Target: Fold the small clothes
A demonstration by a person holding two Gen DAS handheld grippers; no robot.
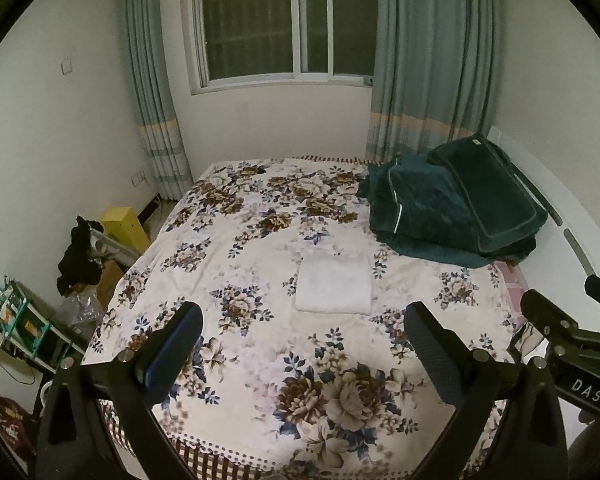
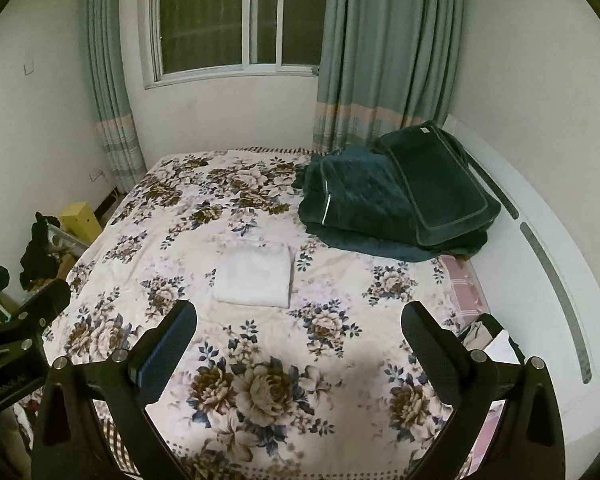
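Observation:
A small white garment (image 1: 334, 284) lies folded into a neat rectangle on the floral bedspread (image 1: 260, 208), near the middle of the bed. It also shows in the right wrist view (image 2: 254, 276). My left gripper (image 1: 302, 316) is open and empty, held above the near part of the bed, short of the garment. My right gripper (image 2: 298, 314) is open and empty too, held above the bed to the right of the garment. The right gripper's body (image 1: 572, 344) shows at the right edge of the left wrist view.
A dark green quilt and pillow (image 1: 456, 204) are piled at the bed's far right, by a white headboard (image 2: 548, 264). A black cloth (image 1: 78, 256), a yellow box (image 1: 126, 226) and cluttered shelves (image 1: 16, 320) stand left of the bed. Window and curtains lie behind.

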